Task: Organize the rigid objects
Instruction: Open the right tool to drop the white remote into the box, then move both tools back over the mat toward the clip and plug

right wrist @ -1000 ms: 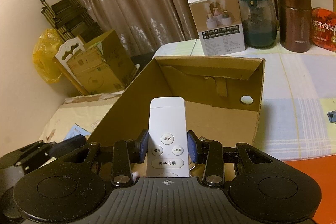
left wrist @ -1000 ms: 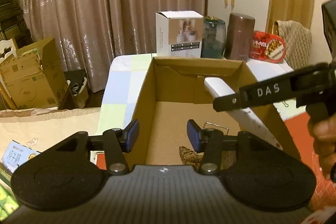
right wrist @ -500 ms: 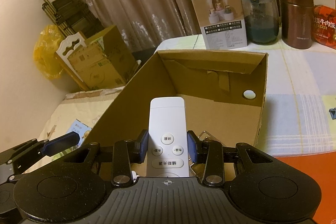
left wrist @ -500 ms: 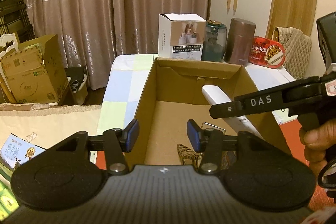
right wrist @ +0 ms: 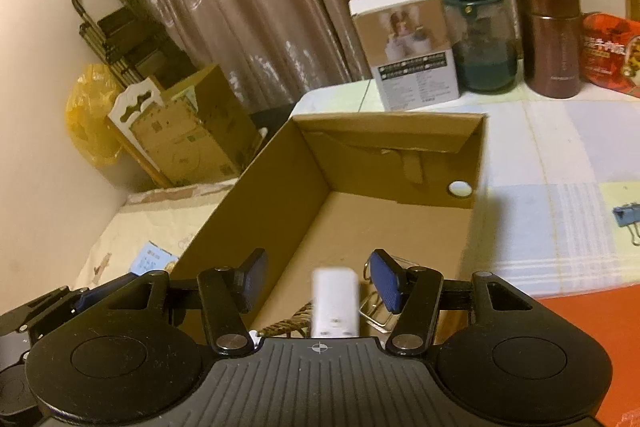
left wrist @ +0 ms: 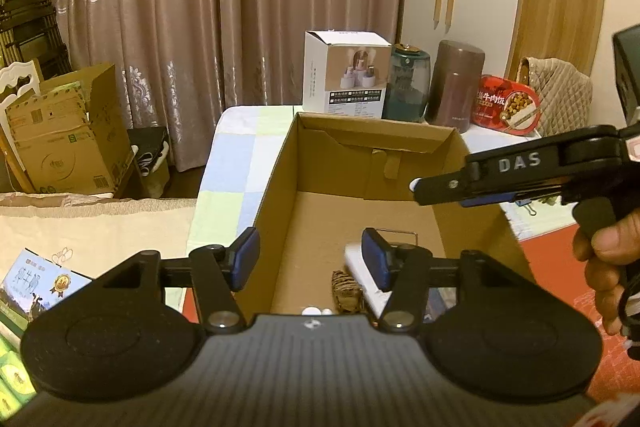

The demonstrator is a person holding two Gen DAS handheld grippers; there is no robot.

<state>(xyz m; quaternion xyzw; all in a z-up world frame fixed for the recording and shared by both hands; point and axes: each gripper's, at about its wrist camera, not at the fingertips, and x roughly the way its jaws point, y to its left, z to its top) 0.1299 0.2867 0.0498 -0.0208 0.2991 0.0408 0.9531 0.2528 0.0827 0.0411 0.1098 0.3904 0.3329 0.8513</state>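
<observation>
An open cardboard box [left wrist: 280, 187] [right wrist: 276, 179] sits on the checked tablecloth. My right gripper [right wrist: 318, 267] hovers over its near end with the jaws opening. The white remote [right wrist: 335, 301] lies blurred between the pads, touching neither, and drops into the box. In the left wrist view the right gripper [left wrist: 416, 187] reaches in from the right, and the remote [left wrist: 354, 263] shows as a white blur low in the box. My left gripper [left wrist: 306, 255] hangs over the box's near left corner, its jaws opening with nothing between them. A woven piece [left wrist: 346, 291] and a wire clip [left wrist: 396, 233] lie on the box floor.
Behind the box stand a white product carton [left wrist: 346, 79], a green jar [left wrist: 406, 83], a brown flask [left wrist: 456, 87] and a red food tin [left wrist: 506, 105]. A blue binder clip [right wrist: 628, 217] lies on the cloth at the right. Cardboard cartons [left wrist: 64, 131] sit on the floor at the left.
The right gripper's jaws have spread and let go of the white remote, which has slid down into the box. The left gripper's jaws stand slightly wider.
</observation>
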